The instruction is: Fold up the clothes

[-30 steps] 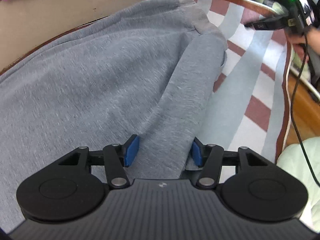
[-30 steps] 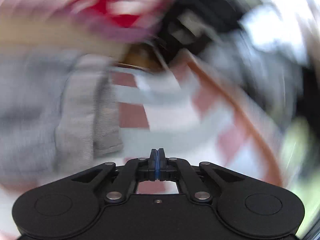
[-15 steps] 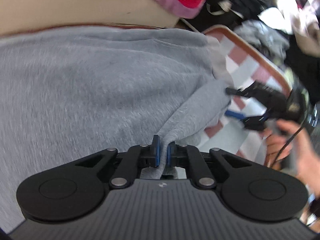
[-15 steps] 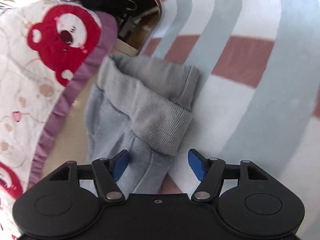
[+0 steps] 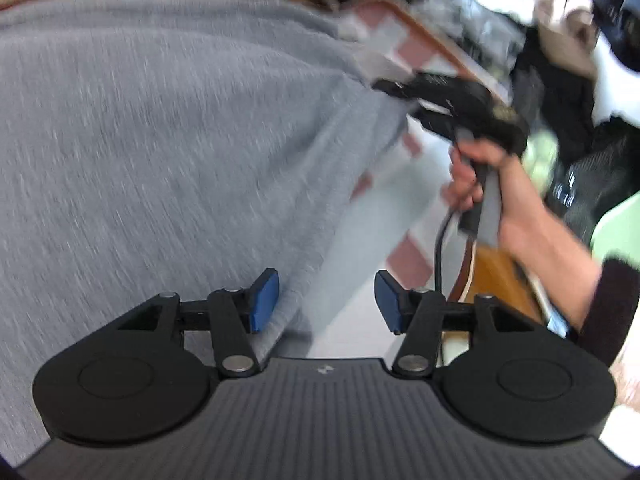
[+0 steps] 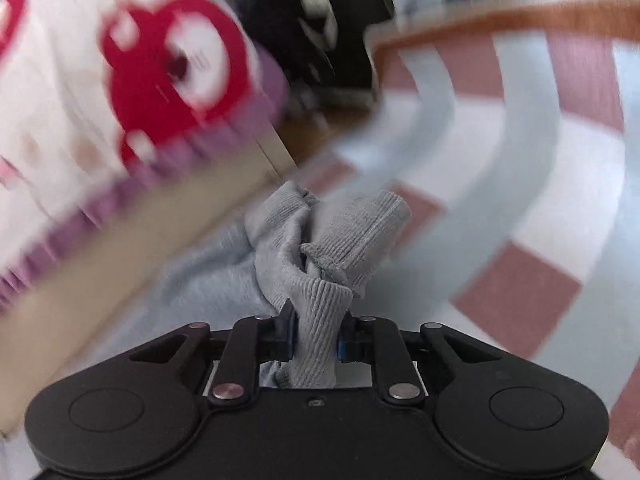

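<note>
A grey sweatshirt [image 5: 160, 140] lies spread over a striped mat [image 5: 380, 216] and fills the left of the left wrist view. My left gripper [image 5: 326, 300] is opening. The sweatshirt's side edge runs between its jaws against the left pad [image 5: 264, 300], and the right pad is clear of it. To the right, a hand [image 5: 480, 168] holds my right gripper [image 5: 400, 98] at the sweatshirt's far corner. In the right wrist view my right gripper [image 6: 315, 338] is closing, and its pads pinch the bunched ribbed cuff [image 6: 328, 280].
A blanket with a red bear print [image 6: 160, 72] and purple edge lies beyond the garment. A heap of clothes [image 5: 540, 40] sits past the mat's brown border [image 6: 500, 20]. A black cable [image 5: 440, 248] hangs from the right gripper over the wooden floor [image 5: 496, 272].
My left gripper closed on a fold of the sweatshirt, then opened again and rolled. My right gripper opened around the ribbed cuff, then closed on it and bunched it up.
</note>
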